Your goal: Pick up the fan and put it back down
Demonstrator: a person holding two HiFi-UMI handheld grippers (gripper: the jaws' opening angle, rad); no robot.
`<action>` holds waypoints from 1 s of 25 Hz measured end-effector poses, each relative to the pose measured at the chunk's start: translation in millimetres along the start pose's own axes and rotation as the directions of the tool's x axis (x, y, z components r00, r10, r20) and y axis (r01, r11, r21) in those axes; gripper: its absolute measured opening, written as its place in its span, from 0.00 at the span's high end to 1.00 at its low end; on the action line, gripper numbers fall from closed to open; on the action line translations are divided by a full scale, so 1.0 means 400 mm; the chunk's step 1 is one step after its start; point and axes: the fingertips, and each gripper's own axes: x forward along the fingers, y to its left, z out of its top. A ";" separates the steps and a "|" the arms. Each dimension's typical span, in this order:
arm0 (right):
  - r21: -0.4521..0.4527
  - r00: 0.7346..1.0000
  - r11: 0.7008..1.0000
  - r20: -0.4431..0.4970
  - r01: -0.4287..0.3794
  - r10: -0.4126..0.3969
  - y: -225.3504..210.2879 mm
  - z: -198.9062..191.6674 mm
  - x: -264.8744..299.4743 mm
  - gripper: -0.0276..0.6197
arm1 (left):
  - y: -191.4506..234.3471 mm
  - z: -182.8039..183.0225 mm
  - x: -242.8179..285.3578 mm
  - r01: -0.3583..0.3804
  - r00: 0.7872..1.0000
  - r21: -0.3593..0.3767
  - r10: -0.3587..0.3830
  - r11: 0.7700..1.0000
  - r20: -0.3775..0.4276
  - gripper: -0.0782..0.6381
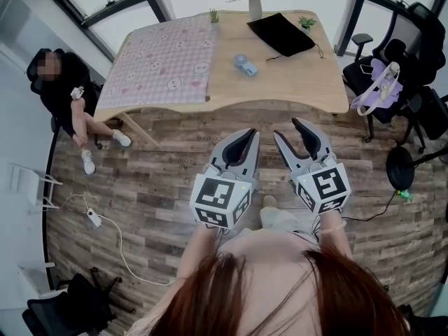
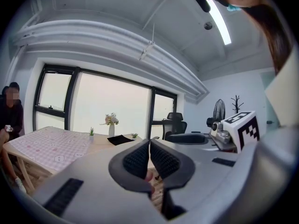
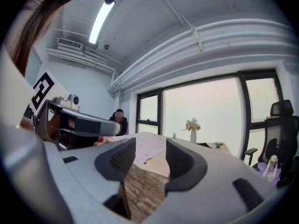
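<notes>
Head view: both grippers are well apart from the fan, and the job has not begun.
The small blue fan [image 1: 245, 64] sits on the wooden table [image 1: 294, 82], between the pink checked cloth [image 1: 168, 61] and the black pouch [image 1: 280, 33]. It looks untouched, so picking it up and putting it back down are both left to do. The left gripper [image 1: 246, 137] has its jaws pressed together. The right gripper [image 1: 288, 130] has its jaws spread and holds nothing. Bare wood floor [image 1: 168, 152] lies between them and the table's near edge, so there is lots of room. Chairs [image 1: 413, 61] crowd the right side, and a person [image 1: 66, 93] sits at the left.
</notes>
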 end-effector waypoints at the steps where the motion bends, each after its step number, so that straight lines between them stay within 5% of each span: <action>1: 0.001 1.000 1.000 -0.002 -0.006 0.006 -0.012 -0.001 0.012 0.65 | 0.006 0.002 0.015 -0.005 1.000 -0.001 0.005 1.000 -0.002 0.87; 25: 0.013 0.993 0.994 -0.052 -0.109 0.110 -0.204 -0.052 0.292 0.64 | 0.187 -0.009 0.266 -0.129 0.991 -0.058 0.126 0.990 -0.054 0.87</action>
